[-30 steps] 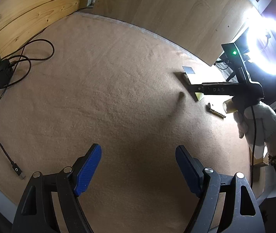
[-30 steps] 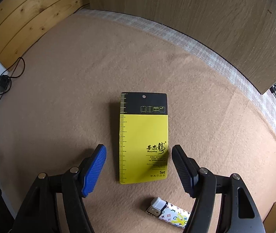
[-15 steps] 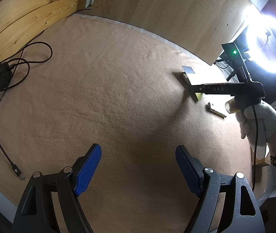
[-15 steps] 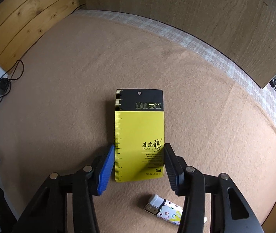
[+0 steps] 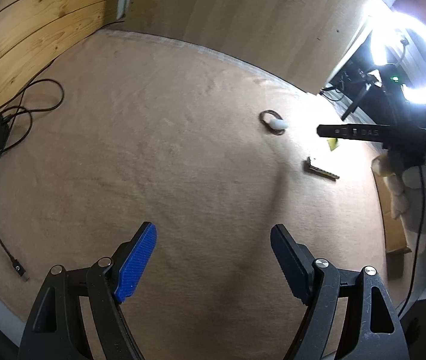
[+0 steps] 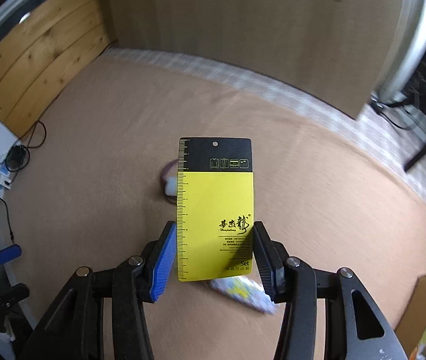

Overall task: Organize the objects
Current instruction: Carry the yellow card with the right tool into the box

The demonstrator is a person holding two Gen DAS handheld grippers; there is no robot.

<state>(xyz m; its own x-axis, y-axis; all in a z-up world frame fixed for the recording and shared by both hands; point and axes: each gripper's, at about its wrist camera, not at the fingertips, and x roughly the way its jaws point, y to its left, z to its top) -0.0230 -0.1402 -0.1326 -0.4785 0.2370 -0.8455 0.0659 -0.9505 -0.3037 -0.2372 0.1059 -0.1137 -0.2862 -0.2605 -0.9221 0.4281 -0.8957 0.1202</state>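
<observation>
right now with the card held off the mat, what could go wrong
The right gripper pinches the card only by its lower edges, so it could bow or slip out. If it drops, it may land on the lighter below or the coil behind it.

yellow-and-black card (image 6: 215,210) bore word "set", printed ruler scale down left edge; black gripper body (image 5: 371,133) bore letters "das".

yellow-and-black card (image 6: 215,210): flat, ruler-marked, lifted off brown mat | patterned lighter (image 6: 244,294): lying near-right | coiled band with white piece (image 5: 274,122): far centre
</observation>
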